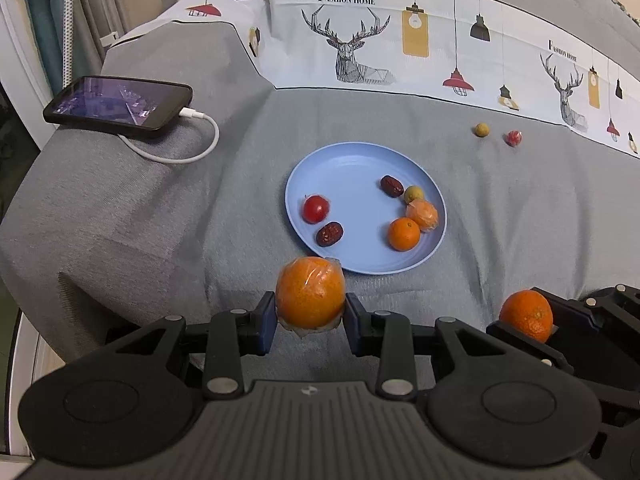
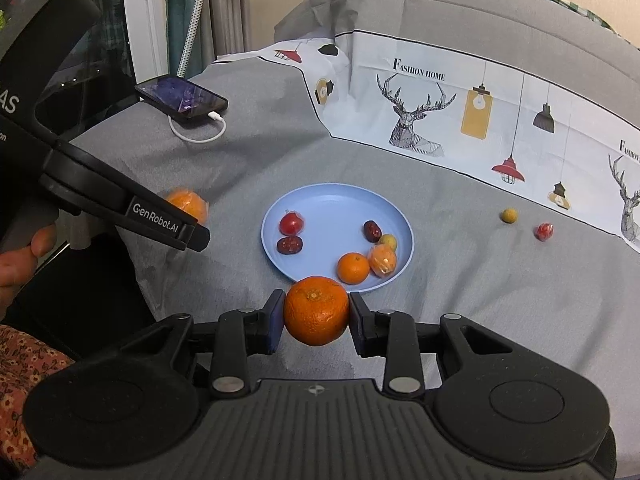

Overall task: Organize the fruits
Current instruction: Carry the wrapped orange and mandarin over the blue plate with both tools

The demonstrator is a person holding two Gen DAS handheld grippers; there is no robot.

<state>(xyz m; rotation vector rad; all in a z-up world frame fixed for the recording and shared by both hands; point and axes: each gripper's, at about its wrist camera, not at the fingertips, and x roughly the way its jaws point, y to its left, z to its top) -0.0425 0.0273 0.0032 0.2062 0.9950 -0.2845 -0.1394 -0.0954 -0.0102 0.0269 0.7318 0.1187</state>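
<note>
My left gripper (image 1: 310, 314) is shut on a plastic-wrapped orange (image 1: 310, 292), held just in front of the blue plate (image 1: 352, 164); that orange also shows in the right wrist view (image 2: 188, 204). My right gripper (image 2: 316, 316) is shut on a bare orange (image 2: 317, 310), also near the plate's (image 2: 332, 204) front edge; it shows in the left wrist view (image 1: 526, 314). The plate holds a wrapped tomato (image 1: 316, 209), two dates (image 1: 330, 234), a small green fruit (image 1: 413, 194), a wrapped orange (image 1: 423, 214) and a bare orange (image 1: 404, 233).
A small yellow fruit (image 1: 481, 129) and a wrapped red fruit (image 1: 513, 138) lie on the grey cloth (image 1: 520, 216) to the plate's far right. A phone (image 1: 120, 105) with a white cable (image 1: 192, 148) lies at the back left. A printed cloth (image 1: 400, 40) covers the rear.
</note>
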